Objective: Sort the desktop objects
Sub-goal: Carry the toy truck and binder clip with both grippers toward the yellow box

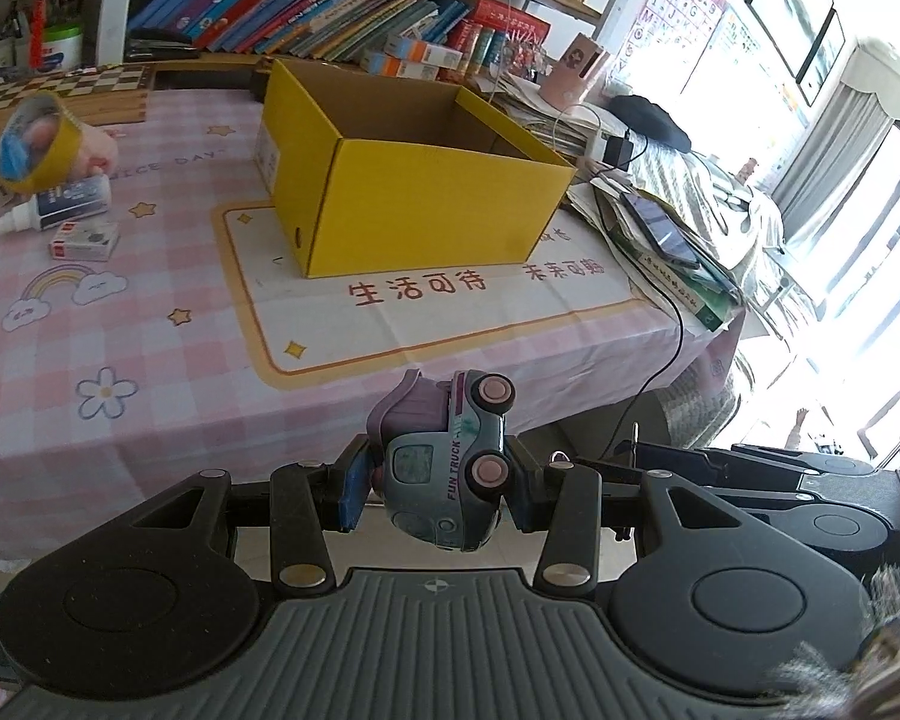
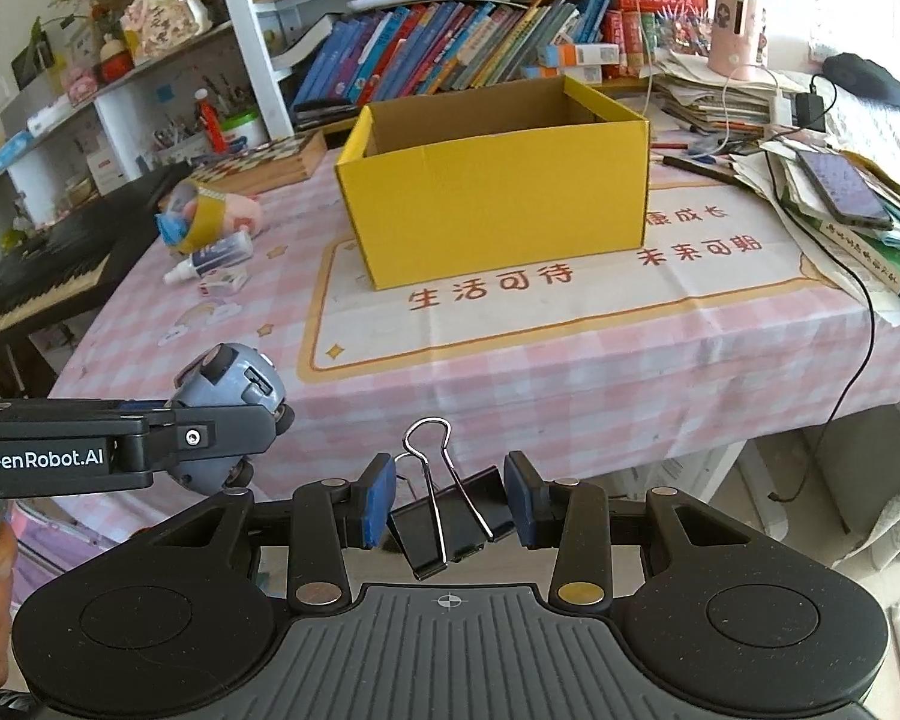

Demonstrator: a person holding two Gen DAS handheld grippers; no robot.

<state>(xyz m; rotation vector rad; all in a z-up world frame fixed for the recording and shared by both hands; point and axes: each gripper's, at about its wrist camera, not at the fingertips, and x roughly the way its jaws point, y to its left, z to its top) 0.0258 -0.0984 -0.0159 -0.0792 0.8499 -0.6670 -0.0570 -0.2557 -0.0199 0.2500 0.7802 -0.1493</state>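
Observation:
My left gripper [image 1: 438,480] is shut on a grey-blue toy truck [image 1: 444,468] with pink wheels, held on its side off the table's near edge. The truck also shows in the right wrist view [image 2: 228,396], clamped by the left gripper [image 2: 234,438]. My right gripper [image 2: 450,498] is shut on a black binder clip [image 2: 444,522] with silver handles, also in front of the table edge. An open yellow cardboard box [image 1: 414,192] stands on the table beyond both grippers; it also shows in the right wrist view [image 2: 498,198]. Its inside looks empty as far as seen.
On the table's left lie a tape roll [image 1: 33,141], a pink plush toy [image 1: 99,144], a small spray bottle [image 1: 60,204] and a small box [image 1: 84,240]. A phone [image 1: 660,228] on stacked books sits at the right with a black cable [image 1: 672,336]. A keyboard [image 2: 48,264] stands left.

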